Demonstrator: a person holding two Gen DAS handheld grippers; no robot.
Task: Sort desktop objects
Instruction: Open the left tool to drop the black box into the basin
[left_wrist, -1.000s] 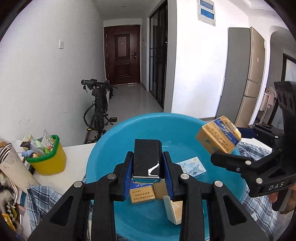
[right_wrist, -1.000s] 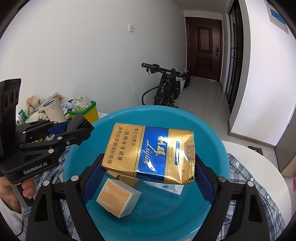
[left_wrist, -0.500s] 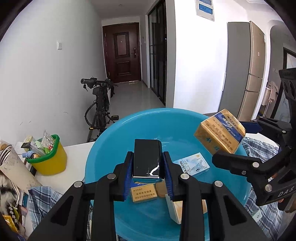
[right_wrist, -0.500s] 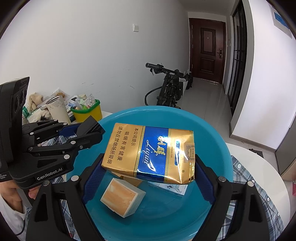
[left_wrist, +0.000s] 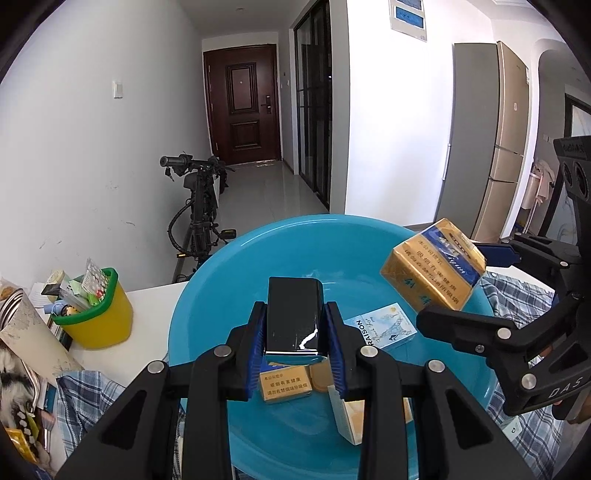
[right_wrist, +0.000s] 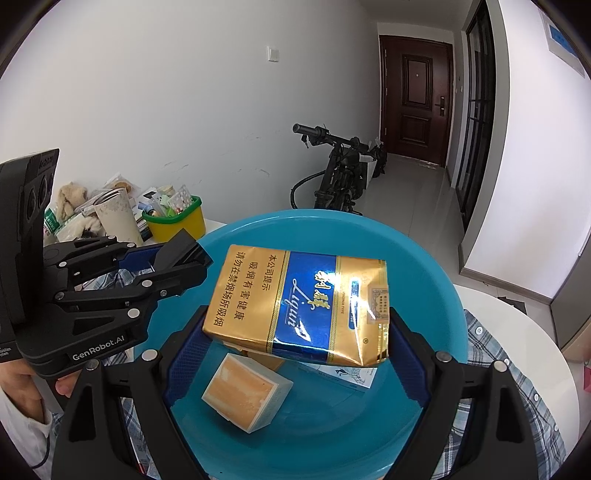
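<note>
1. Here, the left gripper pinches a black box above the blue basin.
2. The right gripper clamps a gold-and-blue pack over the same basin.
3. Inside the basin lie a white pack, a small gold pack and an orange-faced box.
4. Left of the basin stands a yellow bin; a bicycle is beyond it.

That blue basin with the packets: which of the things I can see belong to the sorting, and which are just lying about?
Part of the job:
- blue basin
- black box, held in the left gripper
- gold and blue pack, held in the right gripper
- white pack, orange-faced box, small gold pack, lying in the basin

Just lying about:
- yellow bin
- bicycle
- fridge
- door
</note>
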